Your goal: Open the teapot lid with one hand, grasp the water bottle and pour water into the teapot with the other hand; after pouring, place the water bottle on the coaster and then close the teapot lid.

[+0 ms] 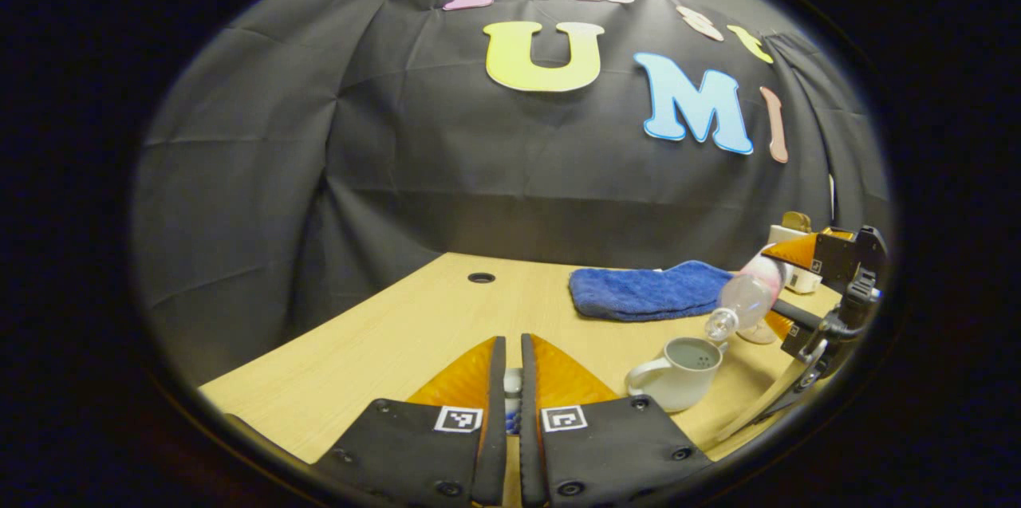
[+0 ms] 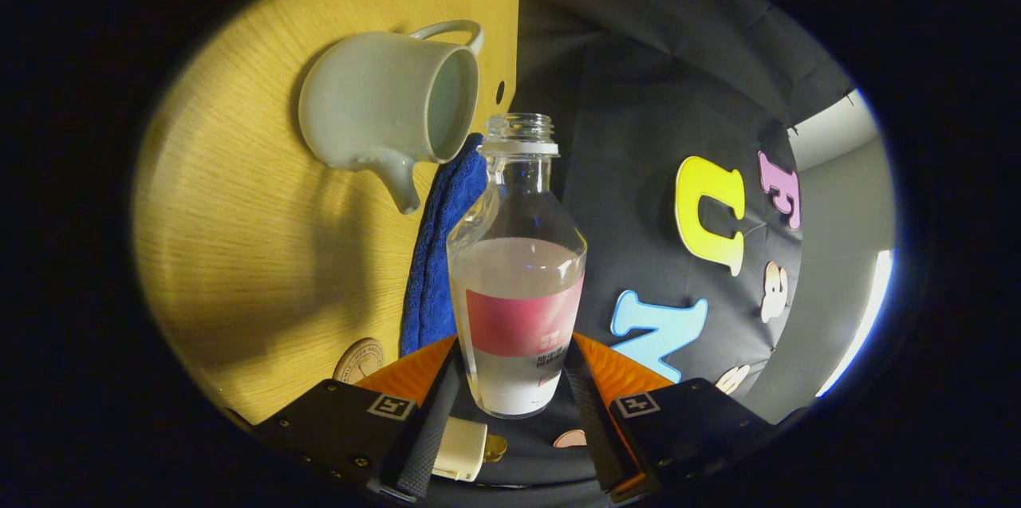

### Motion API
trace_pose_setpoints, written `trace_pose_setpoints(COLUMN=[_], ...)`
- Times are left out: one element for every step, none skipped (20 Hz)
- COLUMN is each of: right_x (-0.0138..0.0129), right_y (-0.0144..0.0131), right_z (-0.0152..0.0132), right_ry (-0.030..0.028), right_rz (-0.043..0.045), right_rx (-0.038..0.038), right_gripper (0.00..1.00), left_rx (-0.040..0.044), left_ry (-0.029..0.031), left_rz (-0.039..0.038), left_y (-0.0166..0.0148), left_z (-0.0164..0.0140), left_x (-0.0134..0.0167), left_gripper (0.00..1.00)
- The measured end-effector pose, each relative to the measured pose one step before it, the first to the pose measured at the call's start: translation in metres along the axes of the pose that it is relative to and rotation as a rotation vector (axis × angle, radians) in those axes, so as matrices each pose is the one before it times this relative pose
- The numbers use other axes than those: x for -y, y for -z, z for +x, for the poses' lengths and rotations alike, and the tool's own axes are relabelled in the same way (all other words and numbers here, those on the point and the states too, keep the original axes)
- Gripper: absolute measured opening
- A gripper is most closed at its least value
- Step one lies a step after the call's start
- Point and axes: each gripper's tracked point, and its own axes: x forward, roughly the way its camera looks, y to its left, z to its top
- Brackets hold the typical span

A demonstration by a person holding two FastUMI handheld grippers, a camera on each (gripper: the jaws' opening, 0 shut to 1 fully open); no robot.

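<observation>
The white teapot (image 1: 678, 372) stands on the wooden table with its top open, to the right of my left gripper (image 1: 513, 344). That gripper is shut on a small white piece, the teapot lid (image 1: 513, 382), held off to the pot's left. My right gripper (image 1: 766, 289) is shut on the clear water bottle (image 1: 746, 301), which is tilted with its uncapped mouth just above the pot's opening. In the right gripper view the bottle (image 2: 518, 293), with a pink label, sits between the fingers of my right gripper (image 2: 517, 348), its neck pointing at the teapot (image 2: 383, 101). The round coaster (image 2: 359, 360) lies near the bottle's base.
A folded blue towel (image 1: 646, 293) lies behind the teapot, near the wall. A white plug block (image 1: 798, 277) sits at the table's far right corner. A cable hole (image 1: 481, 277) marks the back left of the table (image 1: 359, 348).
</observation>
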Motion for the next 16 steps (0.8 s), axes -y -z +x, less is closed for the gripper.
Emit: trace_pose_setpoints(right_x=[0.00138,0.0013,0.00072,0.00064,0.00115,0.00158,0.0017,0.00053,0.00164,0.00143,0.001,0.00143,0.00099,0.00042,0.00155,0.00215], right_y=[0.00047,0.00089,-0.00108,-0.0003,-0.00071,-0.00053,0.00047,-0.00053,0.00032,0.00012,-0.00035,-0.00041,-0.00018,0.00006,0.00022,-0.00017], right_z=[-0.00055,-0.00022,-0.00036,-0.00064,0.00104,-0.00038,0.00137,0.00073,0.00006,0.00027,0.00066,0.00023,0.00039,0.00073,0.00147,0.00001], right_ry=[0.00303,0.00181,0.00227,0.00369,0.00635,0.00705,0.00478,-0.00113,-0.00078,0.00406,0.00335,0.00626,0.00407,0.00102,0.00289,0.00631], right_rz=[-0.00931,-0.00475,-0.00127,-0.0049,-0.00794,-0.01196,-0.01116,-0.0069,-0.00603,-0.00757,-0.01031,-0.01051,-0.00983,-0.00792,-0.00848,-0.01059], right_rx=[0.00368,0.0022,0.00136,0.00243,0.00339,0.00366,0.00196,0.00317,0.00127,0.00145,0.00346,0.00159,0.00272,0.00367,0.0026,0.00194], right_gripper=[0.72,0.75,0.75,0.75,0.75,0.75,0.75,0.75,0.75,0.75,0.75,0.75,0.75,0.75,0.75,0.75], left_rx=[-0.00074,-0.00083,-0.00033,-0.00191,-0.0011,-0.00113,-0.00075,-0.00088,-0.00022,-0.00045,-0.00039,-0.00014,-0.00082,-0.00036,-0.0009,-0.00134], left_ry=[0.0014,0.00012,-0.00006,0.00057,0.00043,0.00028,0.00102,0.00051,0.00086,0.00021,0.00053,0.0009,-0.0001,-0.00019,-0.00017,0.00109], left_rz=[-0.00034,0.00128,0.00124,0.00041,0.00039,0.00059,0.00121,0.00033,0.00003,0.0003,-0.00034,0.00003,0.0007,0.00011,0.00014,-0.0006], left_y=[0.00084,-0.00051,0.00153,0.0,-0.00028,-0.00089,0.00173,-0.00039,0.00051,-0.00045,0.00031,-0.00137,0.00229,-0.0011,0.00062,-0.00041], left_z=[-0.00077,0.00086,0.00002,-0.00032,-0.00014,0.00039,-0.00001,0.00015,-0.00015,0.00019,-0.0013,0.00036,0.00137,-0.00014,-0.00029,0.00088], left_x=[-0.00041,0.00022,0.00078,-0.00047,-0.00015,0.00006,0.00057,0.00008,-0.00011,0.00065,0.00006,-0.00016,-0.00031,0.00007,0.00025,0.00064], left_gripper=[0.14,0.14,0.13,0.14,0.14,0.14,0.14,0.13,0.14,0.13,0.13,0.14,0.14,0.14,0.14,0.14])
